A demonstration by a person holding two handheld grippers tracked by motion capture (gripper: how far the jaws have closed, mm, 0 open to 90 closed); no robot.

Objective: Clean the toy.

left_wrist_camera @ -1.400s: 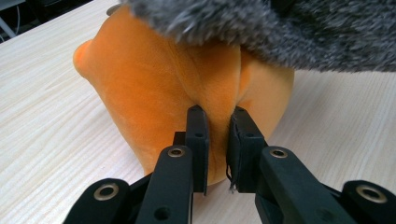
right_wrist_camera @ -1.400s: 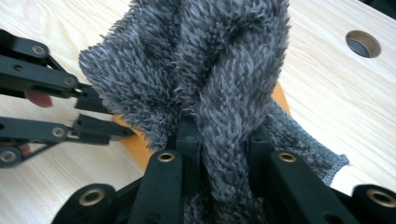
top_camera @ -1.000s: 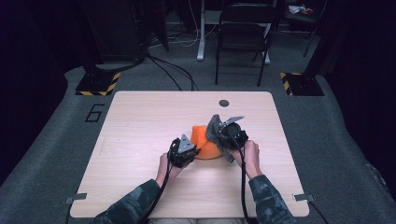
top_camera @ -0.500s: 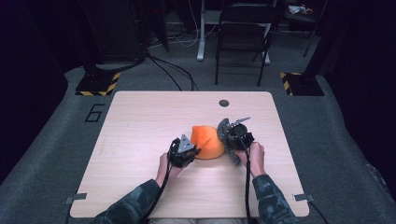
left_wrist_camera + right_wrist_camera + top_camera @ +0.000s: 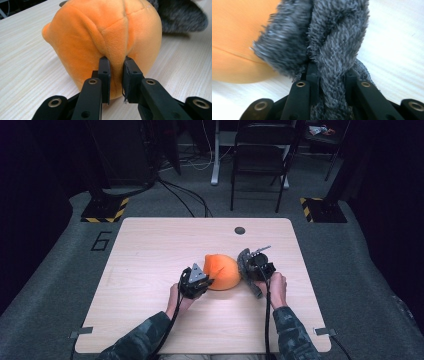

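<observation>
Orange plush toy sits on the wooden table, a little right of centre and toward the near half, and I have a gripper on either side of it. On the left, my left gripper has its jaws nearly together, pinching a fold of the orange plush low on its near-left side; in the left gripper view the fabric bulges up between the two black pads. Its place and grip match what I saw a second ago.

To the right of the plush, my right gripper is clamped on a grey fuzzy cloth; in the right gripper view the grey pile is bunched between the jaws and spills over them, with the orange plush just beside it at the left. A second ago this gripper and the cloth were pressed against the far-right side of the toy; half a second ago they had drawn off a little, and now they stand further right, the cloth near the plush's right edge. I cannot tell whether the two touch.

My hands and camouflage sleeves come in from the near edge.
</observation>
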